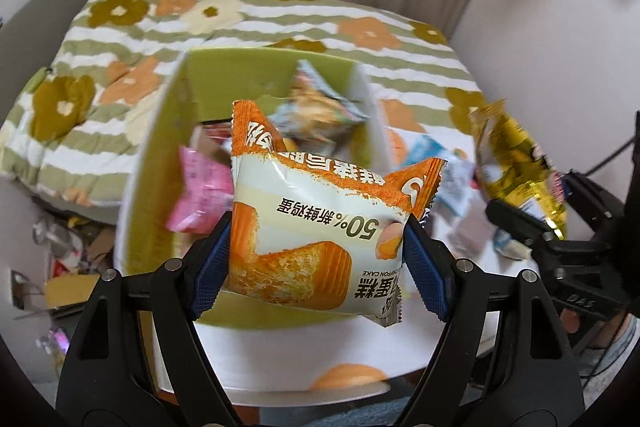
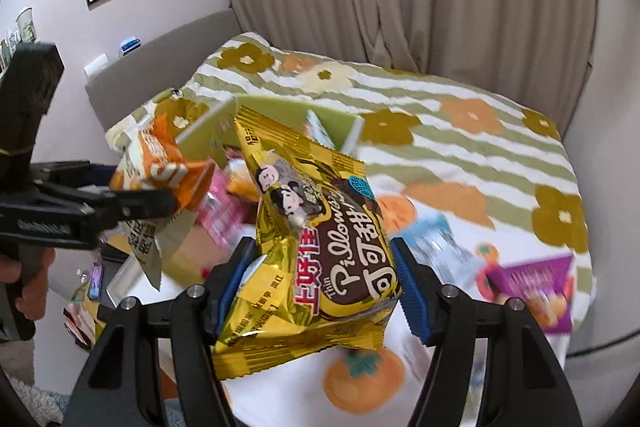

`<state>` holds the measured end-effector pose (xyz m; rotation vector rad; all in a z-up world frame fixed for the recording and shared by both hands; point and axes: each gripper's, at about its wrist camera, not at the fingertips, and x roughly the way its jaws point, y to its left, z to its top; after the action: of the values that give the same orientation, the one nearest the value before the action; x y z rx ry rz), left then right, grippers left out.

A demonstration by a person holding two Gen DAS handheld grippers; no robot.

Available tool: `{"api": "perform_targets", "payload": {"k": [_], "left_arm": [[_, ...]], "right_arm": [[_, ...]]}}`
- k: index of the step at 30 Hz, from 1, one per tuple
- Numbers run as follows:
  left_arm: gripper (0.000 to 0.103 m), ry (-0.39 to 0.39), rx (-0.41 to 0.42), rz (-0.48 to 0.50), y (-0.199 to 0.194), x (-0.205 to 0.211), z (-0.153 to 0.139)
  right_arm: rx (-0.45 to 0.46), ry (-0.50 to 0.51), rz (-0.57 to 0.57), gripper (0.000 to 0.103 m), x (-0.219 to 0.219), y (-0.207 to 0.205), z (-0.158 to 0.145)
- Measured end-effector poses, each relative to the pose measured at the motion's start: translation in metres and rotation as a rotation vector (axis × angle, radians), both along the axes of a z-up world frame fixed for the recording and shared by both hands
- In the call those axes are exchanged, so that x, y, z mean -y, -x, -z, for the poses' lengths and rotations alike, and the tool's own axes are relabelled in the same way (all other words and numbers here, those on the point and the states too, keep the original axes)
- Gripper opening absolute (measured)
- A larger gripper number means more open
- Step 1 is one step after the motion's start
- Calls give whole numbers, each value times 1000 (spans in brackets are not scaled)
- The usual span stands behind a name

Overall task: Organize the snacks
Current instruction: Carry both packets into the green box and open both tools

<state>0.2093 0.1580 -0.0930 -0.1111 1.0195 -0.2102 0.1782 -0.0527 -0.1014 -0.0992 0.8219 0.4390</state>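
Up close, the left gripper (image 1: 316,247) is clamped about half open on an orange-and-white chiffon cake packet (image 1: 316,223), print upside down and its bottom edge cut off by the pads, while the right gripper (image 2: 318,287) pinches a gold Pillows snack bag (image 2: 316,239), narrower. Behind them the green box (image 1: 160,163) is motion-blurred, so the pink packet (image 1: 200,195) inside is unreadable. A purple packet (image 2: 532,291) lies loose on the persimmon-print cloth (image 2: 360,375) by the floral quilt (image 2: 460,131).

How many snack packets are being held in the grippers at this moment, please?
2: the orange-and-white cake packet sits clamped in the left gripper, and the gold cocoa packet in the right gripper. Other packets lie loose below.
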Motion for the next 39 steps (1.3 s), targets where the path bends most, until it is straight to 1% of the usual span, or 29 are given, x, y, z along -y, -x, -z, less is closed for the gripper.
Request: {"api": "perform_targets", "payload": {"k": [3, 6, 7, 8, 9, 10, 11, 14, 20, 24, 32, 34, 35, 37, 39], "left_arm": [[77, -11, -28, 8, -16, -23, 12], [78, -44, -37, 45, -24, -36, 25], [80, -54, -34, 55, -25, -37, 27], [85, -77, -31, 66, -27, -39, 32], [87, -103, -34, 79, -29, -40, 36], [91, -121, -38, 87, -30, -40, 39], [93, -138, -35, 101, -30, -42, 41], [96, -137, -22, 132, -30, -48, 43], [96, -135, -16, 145, -28, -59, 47], [96, -132, -32, 141, -30, -66, 55], [96, -112, -54, 94, -31, -70, 58], [96, -120, -55, 91, -32, -69, 58], [96, -126, -56, 88, -33, -69, 58], [96, -127, -58, 82, -33, -68, 58], [96, -123, -64, 75, -32, -67, 59]], "right_arm": [[-9, -2, -5, 62, -28, -15, -2], [-27, -6, 7, 62, -51, -28, 1], [-37, -7, 15, 62, -57, -32, 3], [-48, -8, 24, 62, -62, -37, 5], [-59, -11, 32, 62, -65, -40, 8], [-73, -14, 42, 62, -70, -44, 11], [-86, -16, 52, 62, -72, -47, 13], [-115, -12, 77, 62, -82, -55, 19], [-167, 3, 101, 62, -92, -67, 33], [-202, 3, 101, 62, -100, -81, 43], [-225, -6, 95, 62, -110, -105, 52], [-219, -15, 101, 64, -111, -110, 53], [-215, -24, 101, 67, -111, -111, 54], [-202, -36, 93, 94, -111, -110, 53], [-184, -31, 77, 97, -110, -106, 51]]}}
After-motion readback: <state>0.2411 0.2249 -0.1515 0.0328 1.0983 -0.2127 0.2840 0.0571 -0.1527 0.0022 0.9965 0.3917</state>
